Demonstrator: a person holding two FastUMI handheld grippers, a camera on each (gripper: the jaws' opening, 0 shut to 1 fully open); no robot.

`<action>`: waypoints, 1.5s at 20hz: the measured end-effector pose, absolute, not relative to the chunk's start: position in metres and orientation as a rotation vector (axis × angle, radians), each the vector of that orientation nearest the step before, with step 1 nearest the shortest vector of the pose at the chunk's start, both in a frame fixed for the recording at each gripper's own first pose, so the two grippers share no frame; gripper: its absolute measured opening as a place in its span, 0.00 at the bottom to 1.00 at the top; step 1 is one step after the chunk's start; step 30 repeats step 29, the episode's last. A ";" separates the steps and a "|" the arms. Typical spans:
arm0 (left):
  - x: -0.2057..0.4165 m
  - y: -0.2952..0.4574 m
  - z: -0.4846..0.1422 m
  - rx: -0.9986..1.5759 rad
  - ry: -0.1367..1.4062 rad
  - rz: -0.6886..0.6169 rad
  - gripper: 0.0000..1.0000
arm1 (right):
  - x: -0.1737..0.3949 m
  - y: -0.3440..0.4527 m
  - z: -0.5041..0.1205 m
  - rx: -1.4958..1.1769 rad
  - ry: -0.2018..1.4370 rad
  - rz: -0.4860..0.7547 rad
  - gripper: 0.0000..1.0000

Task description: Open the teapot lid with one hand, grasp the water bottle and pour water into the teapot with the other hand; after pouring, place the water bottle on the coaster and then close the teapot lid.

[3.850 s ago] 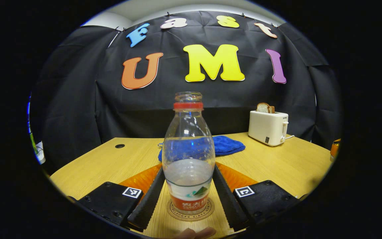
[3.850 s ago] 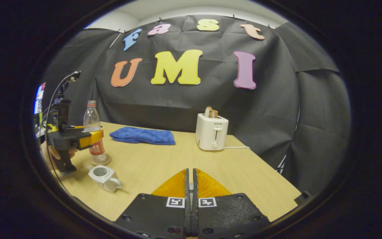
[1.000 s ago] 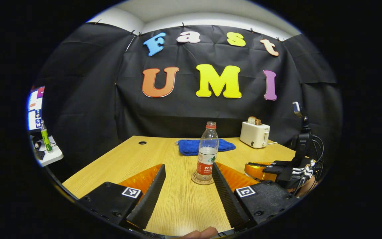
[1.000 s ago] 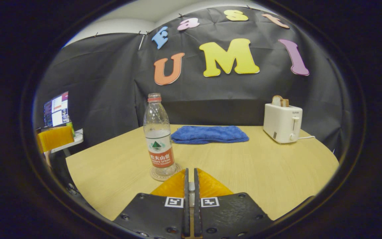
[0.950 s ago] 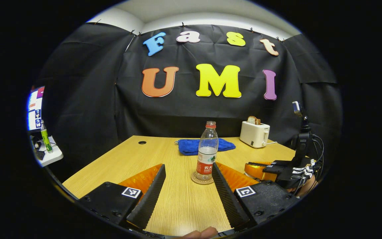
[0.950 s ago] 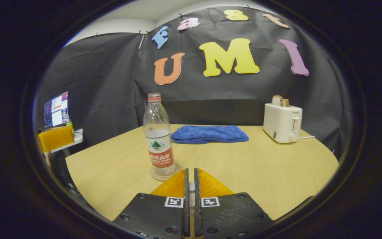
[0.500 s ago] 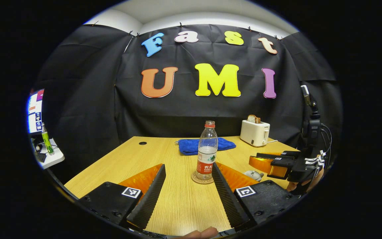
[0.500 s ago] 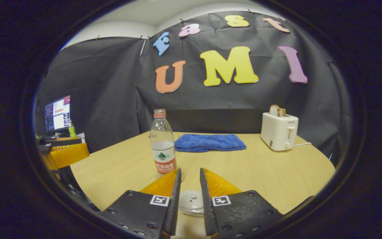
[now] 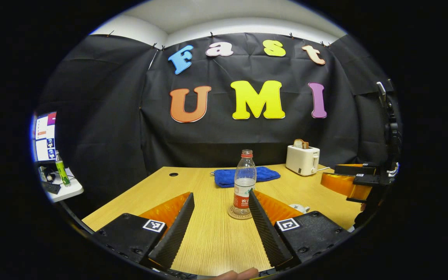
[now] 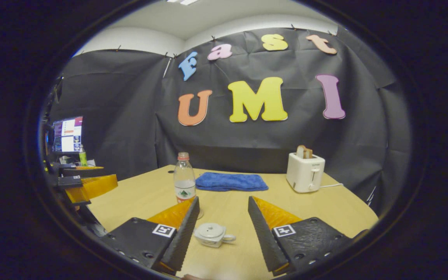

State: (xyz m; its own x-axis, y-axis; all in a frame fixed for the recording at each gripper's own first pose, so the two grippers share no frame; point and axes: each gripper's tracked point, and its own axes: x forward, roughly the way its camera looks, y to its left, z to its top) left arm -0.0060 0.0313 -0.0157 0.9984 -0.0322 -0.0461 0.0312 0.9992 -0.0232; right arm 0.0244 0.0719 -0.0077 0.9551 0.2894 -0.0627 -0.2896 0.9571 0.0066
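**Both grippers open and empty above the table; bottle on coaster, teapot lidded**

From the left gripper view I see my left gripper (image 9: 221, 204) with its jaws spread wide and nothing between them. The water bottle (image 9: 244, 181) stands upright on the coaster (image 9: 239, 214), ahead of the fingers and apart from both. Bare table (image 9: 208, 237) lies between the fingers and the coaster, and more runs out to the table's left edge.

From the right gripper view, my right gripper (image 10: 224, 208) is likewise open and holds nothing. The teapot (image 10: 212, 234) sits on the table below the gap between the fingers, lid on, handle toward the right, touching neither finger. The bottle stands behind the left finger's tip.

The blue cloth (image 10: 231, 181) and the toaster (image 10: 305, 172) occupy the far side near the wall. The right half of the table, between teapot and toaster, is open. The right gripper appears at the right edge of the left gripper view, above the table's right side.
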 end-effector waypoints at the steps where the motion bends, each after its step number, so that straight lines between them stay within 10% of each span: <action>1: -0.006 0.029 -0.016 -0.026 0.047 -0.028 0.88 | 0.020 0.065 -0.006 -0.010 0.051 0.279 0.81; 7: -0.009 0.004 -0.013 -0.030 0.036 -0.060 0.90 | 0.007 0.026 -0.019 0.000 0.067 0.199 0.97; 30: -0.007 0.024 -0.019 -0.045 0.035 0.039 0.97 | 0.001 -0.021 -0.014 -0.002 0.035 0.134 0.96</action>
